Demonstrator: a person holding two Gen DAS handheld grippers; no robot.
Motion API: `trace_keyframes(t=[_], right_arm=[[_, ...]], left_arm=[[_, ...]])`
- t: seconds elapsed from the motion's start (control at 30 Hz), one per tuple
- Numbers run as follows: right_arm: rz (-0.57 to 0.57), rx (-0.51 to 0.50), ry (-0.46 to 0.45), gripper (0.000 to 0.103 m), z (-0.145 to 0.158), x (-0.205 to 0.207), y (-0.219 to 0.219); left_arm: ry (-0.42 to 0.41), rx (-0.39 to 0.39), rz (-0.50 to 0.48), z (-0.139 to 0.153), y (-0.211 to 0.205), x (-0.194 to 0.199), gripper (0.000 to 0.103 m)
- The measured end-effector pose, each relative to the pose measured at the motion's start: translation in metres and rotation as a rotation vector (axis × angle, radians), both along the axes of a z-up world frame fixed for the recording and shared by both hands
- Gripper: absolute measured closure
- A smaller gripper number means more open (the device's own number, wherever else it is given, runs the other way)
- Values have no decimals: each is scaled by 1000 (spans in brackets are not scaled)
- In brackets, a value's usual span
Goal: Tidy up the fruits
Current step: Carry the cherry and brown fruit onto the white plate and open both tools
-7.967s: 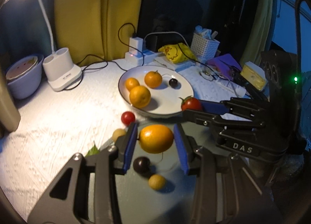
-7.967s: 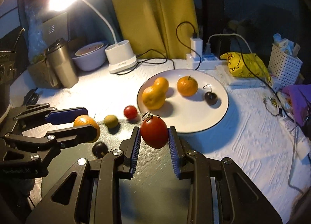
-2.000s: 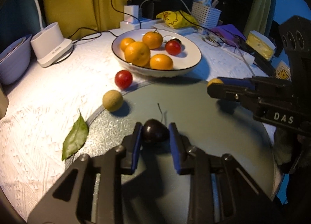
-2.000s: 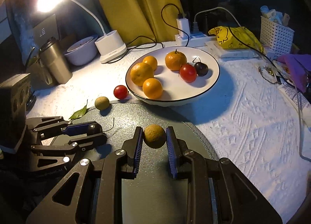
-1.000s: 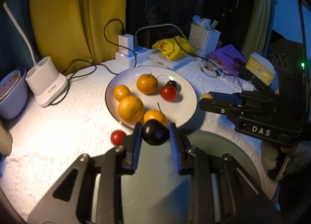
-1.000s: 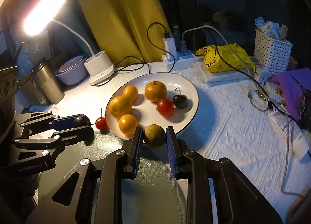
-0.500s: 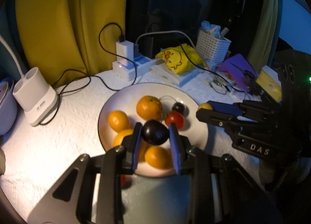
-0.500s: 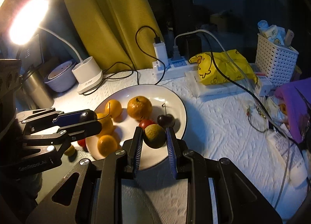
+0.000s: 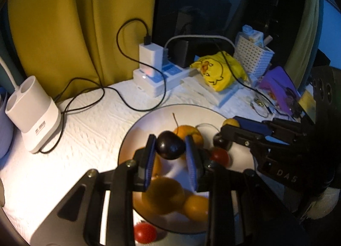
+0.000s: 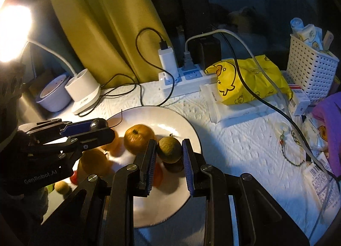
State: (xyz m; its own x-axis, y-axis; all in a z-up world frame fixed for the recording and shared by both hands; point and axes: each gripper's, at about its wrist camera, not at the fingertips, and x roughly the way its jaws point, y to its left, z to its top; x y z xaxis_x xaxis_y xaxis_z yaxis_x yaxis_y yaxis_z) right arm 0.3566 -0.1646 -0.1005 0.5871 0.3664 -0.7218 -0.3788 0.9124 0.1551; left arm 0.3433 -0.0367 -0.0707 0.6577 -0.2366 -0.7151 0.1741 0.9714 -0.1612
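Observation:
My left gripper [image 9: 169, 147] is shut on a dark cherry [image 9: 169, 148] and holds it over the white plate [image 9: 140, 126]. In the right wrist view the same gripper [image 10: 97, 125] reaches in from the left above the plate [image 10: 187, 130]. My right gripper [image 10: 169, 150] is shut on a small greenish-brown round fruit [image 10: 169, 149], above the plate's right part. That gripper [image 9: 231, 124] enters the left wrist view from the right, a yellowish fruit at its tip. The plate carries several oranges [image 10: 138, 139], a red tomato [image 9: 219, 157] and another dark cherry [image 9: 219, 142].
A red cherry tomato [image 9: 145, 233] lies on the white cloth just before the plate. Behind it stand a power strip with chargers and cables [image 10: 181, 75], a yellow duck packet [image 10: 251, 81], a white basket [image 10: 309, 69] and a white lamp base [image 9: 32, 115]. A small fruit [image 10: 61, 187] lies at the left.
Both grippers have moved forward with their fruits, from the plate's near edge to above its middle. The plate now fills the lower part of both views.

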Motion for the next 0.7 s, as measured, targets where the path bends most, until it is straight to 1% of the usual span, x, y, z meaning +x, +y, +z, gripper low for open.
trace_keyframes(t=[0.23, 0.33, 0.37, 0.7], right_arm=[[0, -1, -4, 77, -6, 16, 8], [-4, -2, -16, 77, -6, 17, 12], [-5, -3, -15, 76, -6, 17, 12], [-24, -3, -36, 75, 4, 5, 8]], left_arm=[[17, -18, 23, -3, 6, 15, 73], [30, -28, 26, -6, 8, 16, 69], [33, -31, 29, -6, 9, 16, 65], [-1, -44, 39, 11, 15, -3, 64]])
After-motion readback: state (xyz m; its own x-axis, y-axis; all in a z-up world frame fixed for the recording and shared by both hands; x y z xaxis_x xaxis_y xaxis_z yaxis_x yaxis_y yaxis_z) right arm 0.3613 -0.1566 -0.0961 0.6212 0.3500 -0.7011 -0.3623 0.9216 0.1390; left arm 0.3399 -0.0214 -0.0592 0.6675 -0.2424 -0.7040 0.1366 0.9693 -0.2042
